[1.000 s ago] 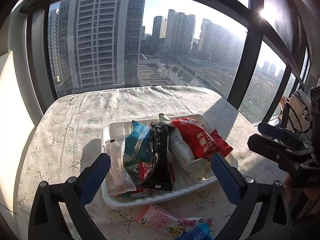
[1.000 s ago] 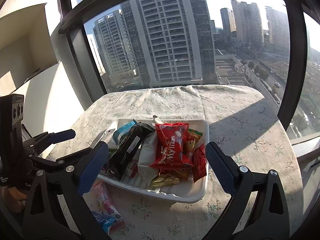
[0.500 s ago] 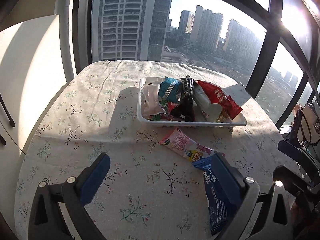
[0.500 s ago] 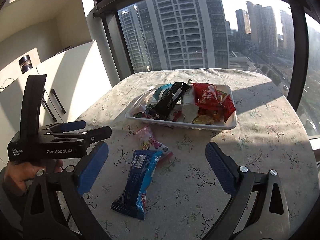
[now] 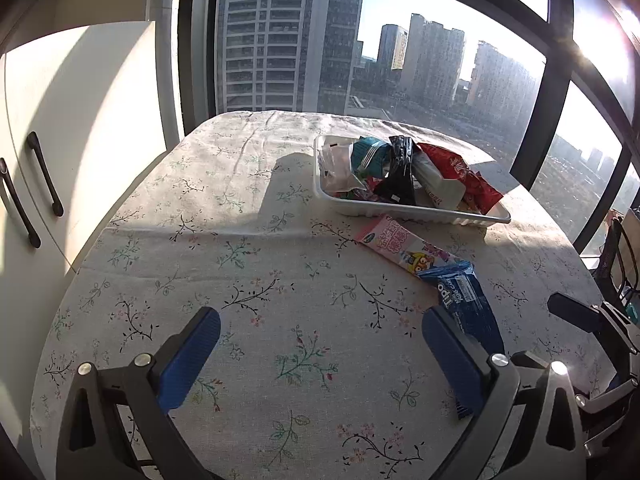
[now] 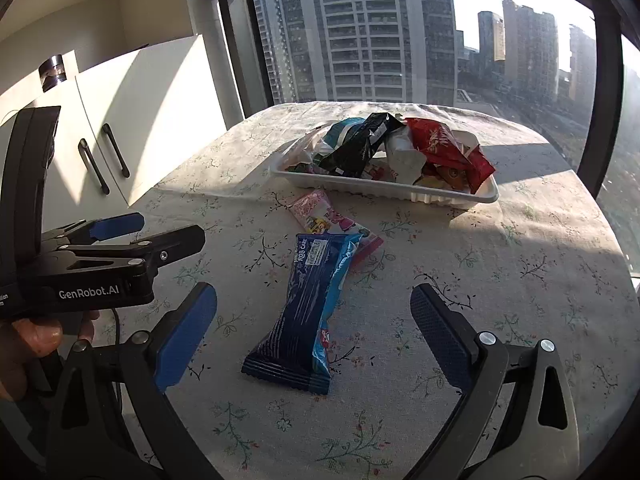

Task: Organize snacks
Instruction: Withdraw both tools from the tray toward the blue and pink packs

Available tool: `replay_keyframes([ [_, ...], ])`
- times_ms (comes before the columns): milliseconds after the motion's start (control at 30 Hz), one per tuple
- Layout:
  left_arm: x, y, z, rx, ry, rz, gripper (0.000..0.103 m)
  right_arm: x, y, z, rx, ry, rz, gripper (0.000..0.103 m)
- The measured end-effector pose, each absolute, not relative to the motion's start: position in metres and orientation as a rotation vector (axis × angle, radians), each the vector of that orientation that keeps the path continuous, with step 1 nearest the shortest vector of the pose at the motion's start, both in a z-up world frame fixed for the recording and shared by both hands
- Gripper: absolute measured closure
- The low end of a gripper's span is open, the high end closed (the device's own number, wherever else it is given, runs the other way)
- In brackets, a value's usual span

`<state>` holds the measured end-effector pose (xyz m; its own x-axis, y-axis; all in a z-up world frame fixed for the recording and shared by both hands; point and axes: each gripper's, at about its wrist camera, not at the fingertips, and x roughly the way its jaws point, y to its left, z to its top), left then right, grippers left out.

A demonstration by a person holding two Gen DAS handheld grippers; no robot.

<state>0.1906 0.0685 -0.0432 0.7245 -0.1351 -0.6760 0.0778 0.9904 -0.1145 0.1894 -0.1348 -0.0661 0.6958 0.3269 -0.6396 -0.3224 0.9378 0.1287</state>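
Two loose packs: blue pack and pink pack on table, before tray.
Blue pack: lengthwise between right tool.
Nearer: right.
Tools: right and left tool both spread, empty.

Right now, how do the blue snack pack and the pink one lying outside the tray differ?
The blue pack is dark, with white lettering; the pink pack is pale, with cartoon figures. The blue pack lies nearer the grippers, the pink pack nearer the white tray. The blue pack's far end overlaps the pink pack's near end. Both lie flat on the flowered tablecloth, ungripped.
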Motion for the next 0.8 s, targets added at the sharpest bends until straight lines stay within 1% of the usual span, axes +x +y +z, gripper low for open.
replay_keyframes([
  [600, 0.182, 0.075, -0.065, -0.061, 0.781, -0.082, 0.0, 0.205, -0.119, -0.088, 0.002, 0.778, 0.349, 0.006],
  [633, 0.181, 0.075, -0.065, -0.061, 0.781, -0.082, 0.0, 0.206, -0.12, -0.088, 0.008, 0.775, 0.344, 0.008],
  [667, 0.181, 0.075, -0.066, -0.06, 0.781, -0.081, 0.0, 0.207, -0.121, -0.087, 0.012, 0.773, 0.34, 0.013],
  [800, 0.182, 0.075, -0.067, -0.058, 0.783, -0.079, 0.0, 0.213, -0.121, -0.089, 0.01, 0.79, 0.336, 0.022],
])
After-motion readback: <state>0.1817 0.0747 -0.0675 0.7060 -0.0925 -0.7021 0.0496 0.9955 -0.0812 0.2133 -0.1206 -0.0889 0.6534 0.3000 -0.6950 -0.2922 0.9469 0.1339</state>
